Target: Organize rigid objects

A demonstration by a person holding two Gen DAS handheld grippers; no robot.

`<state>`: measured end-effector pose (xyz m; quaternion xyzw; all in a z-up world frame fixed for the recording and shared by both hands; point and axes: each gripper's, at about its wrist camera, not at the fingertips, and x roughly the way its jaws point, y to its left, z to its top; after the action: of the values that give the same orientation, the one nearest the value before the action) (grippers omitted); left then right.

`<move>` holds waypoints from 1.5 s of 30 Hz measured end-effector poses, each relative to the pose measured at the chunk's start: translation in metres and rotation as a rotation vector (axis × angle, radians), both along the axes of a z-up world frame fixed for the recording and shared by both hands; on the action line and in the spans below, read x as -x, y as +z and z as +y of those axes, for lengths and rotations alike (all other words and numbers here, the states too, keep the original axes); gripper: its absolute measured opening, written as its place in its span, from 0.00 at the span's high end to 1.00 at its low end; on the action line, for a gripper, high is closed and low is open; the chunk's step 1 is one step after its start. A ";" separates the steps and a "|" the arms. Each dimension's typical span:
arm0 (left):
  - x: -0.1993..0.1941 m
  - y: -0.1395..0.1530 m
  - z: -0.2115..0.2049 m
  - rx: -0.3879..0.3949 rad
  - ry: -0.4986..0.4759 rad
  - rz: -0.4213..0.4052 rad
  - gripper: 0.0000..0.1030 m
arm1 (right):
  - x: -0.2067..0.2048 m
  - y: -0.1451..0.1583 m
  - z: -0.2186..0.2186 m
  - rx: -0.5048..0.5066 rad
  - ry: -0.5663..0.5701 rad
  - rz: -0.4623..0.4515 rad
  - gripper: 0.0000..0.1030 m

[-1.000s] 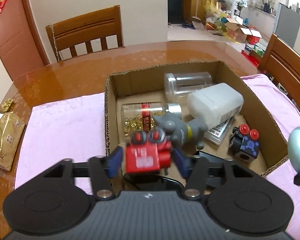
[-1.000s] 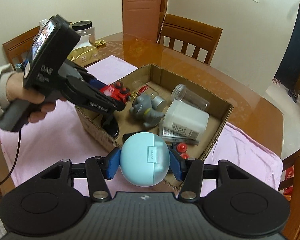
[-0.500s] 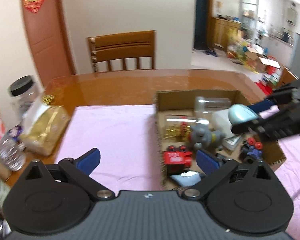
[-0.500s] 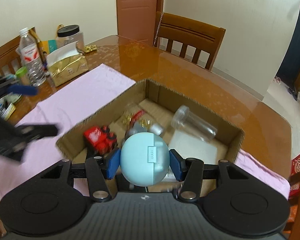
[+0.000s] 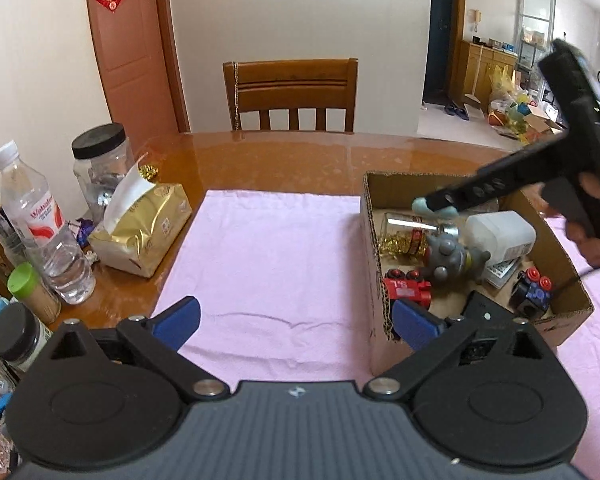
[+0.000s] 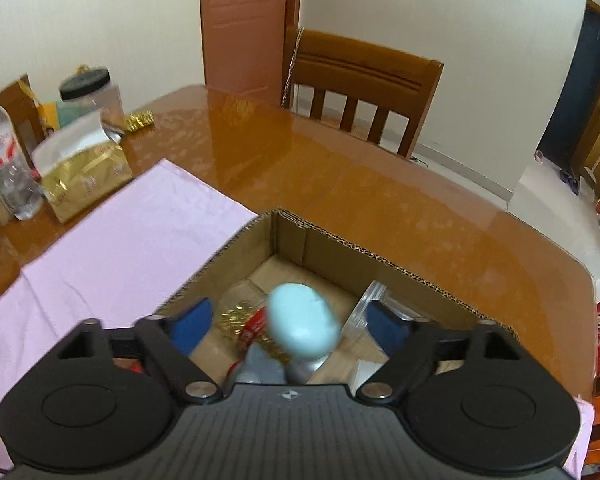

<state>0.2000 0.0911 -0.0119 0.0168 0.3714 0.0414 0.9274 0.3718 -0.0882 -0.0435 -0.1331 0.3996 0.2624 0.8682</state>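
A cardboard box (image 5: 374, 240) stands on the pink cloth (image 5: 268, 264) and holds a red toy (image 5: 406, 289), a grey figure (image 5: 448, 258), a clear jar with gold bits (image 5: 406, 232), a white container (image 5: 500, 236) and a dark cube toy (image 5: 532, 290). My left gripper (image 5: 296, 320) is open and empty over the cloth. My right gripper (image 6: 288, 324) is open above the box (image 6: 340, 248). A light blue egg-shaped case (image 6: 303, 322) sits loose between its fingers, blurred. The right gripper (image 5: 440, 204) also shows in the left wrist view.
At the table's left stand a water bottle (image 5: 40, 224), a black-lidded jar (image 5: 100, 160), a gold tissue pack (image 5: 144, 232) and small containers. A wooden chair (image 5: 292, 94) is behind the table.
My left gripper let go of the red toy in the box and drew back left over the cloth. My right gripper moved over the box and opened, releasing the blue case.
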 end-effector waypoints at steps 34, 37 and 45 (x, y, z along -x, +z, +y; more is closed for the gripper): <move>-0.016 0.035 -0.101 -0.018 -0.115 0.174 0.01 | 0.153 0.050 -0.104 0.064 -0.533 0.150 0.00; -0.016 0.036 -0.100 -0.017 -0.112 0.176 0.01 | 0.154 0.051 -0.104 0.061 -0.535 0.151 0.00; -0.015 0.036 -0.099 -0.018 -0.108 0.175 0.01 | 0.155 0.052 -0.102 0.054 -0.536 0.150 0.00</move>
<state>0.2152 -0.0084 0.0245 0.0486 0.4491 -0.0072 0.8921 0.2167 -0.1904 0.0081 -0.0259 0.4907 0.0218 0.8707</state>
